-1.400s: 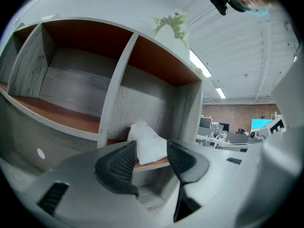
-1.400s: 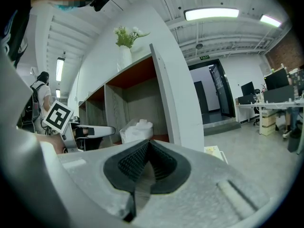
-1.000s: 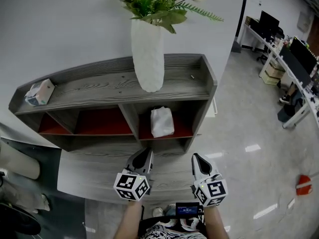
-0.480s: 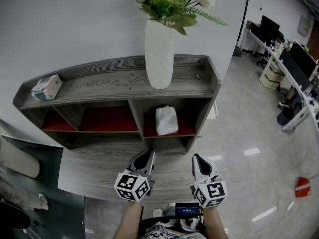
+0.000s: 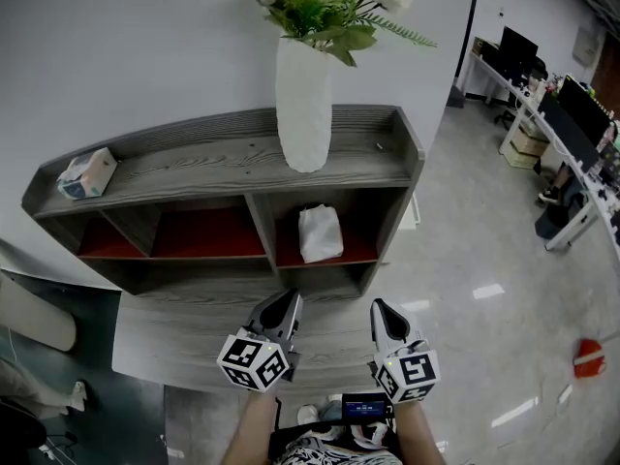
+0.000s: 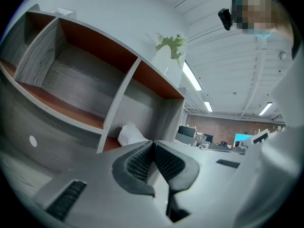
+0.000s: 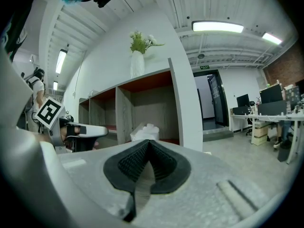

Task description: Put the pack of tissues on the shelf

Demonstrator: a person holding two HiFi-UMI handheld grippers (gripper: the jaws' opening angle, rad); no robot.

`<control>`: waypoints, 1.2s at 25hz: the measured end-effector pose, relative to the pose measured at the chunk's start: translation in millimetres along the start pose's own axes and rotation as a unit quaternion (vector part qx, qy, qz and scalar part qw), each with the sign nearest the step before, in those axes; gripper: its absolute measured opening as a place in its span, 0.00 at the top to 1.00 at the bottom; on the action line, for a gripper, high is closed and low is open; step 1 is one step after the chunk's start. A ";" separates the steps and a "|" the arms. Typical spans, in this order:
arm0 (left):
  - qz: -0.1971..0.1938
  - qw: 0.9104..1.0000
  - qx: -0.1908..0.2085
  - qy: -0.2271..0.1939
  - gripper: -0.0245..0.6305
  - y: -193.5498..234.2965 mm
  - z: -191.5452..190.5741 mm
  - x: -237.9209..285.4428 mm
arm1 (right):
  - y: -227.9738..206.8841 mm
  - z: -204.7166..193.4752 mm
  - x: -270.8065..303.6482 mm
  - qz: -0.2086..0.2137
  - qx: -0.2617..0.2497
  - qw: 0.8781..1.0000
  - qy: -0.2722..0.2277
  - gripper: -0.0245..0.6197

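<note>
While the tissue pack [image 5: 319,233] sits in the shelf's [image 5: 194,168] right compartment | left gripper [image 5: 287,300] closed, empty | right gripper [image 5: 379,308] closed, empty

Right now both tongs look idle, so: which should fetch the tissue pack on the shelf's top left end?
Left, probably: the tissue pack lies far on the left tongs' side, and the right tongs must cross over. Both are shut and empty.

The shelf [image 5: 194,168] is showing grey wood grain outside and red inside its compartments. The pack of tissues [image 5: 319,233] is looking plain white, like the vase [image 5: 303,105]. The left gripper [image 5: 288,300] and right gripper [image 5: 378,308] are carrying black-and-white square markers.
</note>
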State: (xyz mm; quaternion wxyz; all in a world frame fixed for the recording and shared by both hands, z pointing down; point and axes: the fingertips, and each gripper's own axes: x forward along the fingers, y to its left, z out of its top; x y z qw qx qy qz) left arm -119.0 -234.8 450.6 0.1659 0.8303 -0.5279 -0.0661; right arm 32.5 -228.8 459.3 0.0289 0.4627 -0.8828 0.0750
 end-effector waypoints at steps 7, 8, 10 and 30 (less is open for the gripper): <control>-0.003 1.000 0.001 -0.001 0.95 -1.1 -2.1 -0.1 | 3.9 0.5 -2.2 0.005 -0.016 1.000 0.003 0.95; -0.003 1.000 0.001 0.000 0.95 -0.7 -2.6 -0.6 | 4.5 -0.7 -2.8 0.004 -0.014 1.000 0.004 0.95; -0.003 1.000 -0.001 0.001 0.95 0.0 -4.4 -1.4 | 5.9 -3.1 -3.3 0.002 -0.012 1.000 0.006 0.95; -0.002 1.000 -0.003 0.006 0.95 6.3 -4.9 4.4 | 3.2 -1.6 3.8 0.003 -0.009 1.000 0.006 0.95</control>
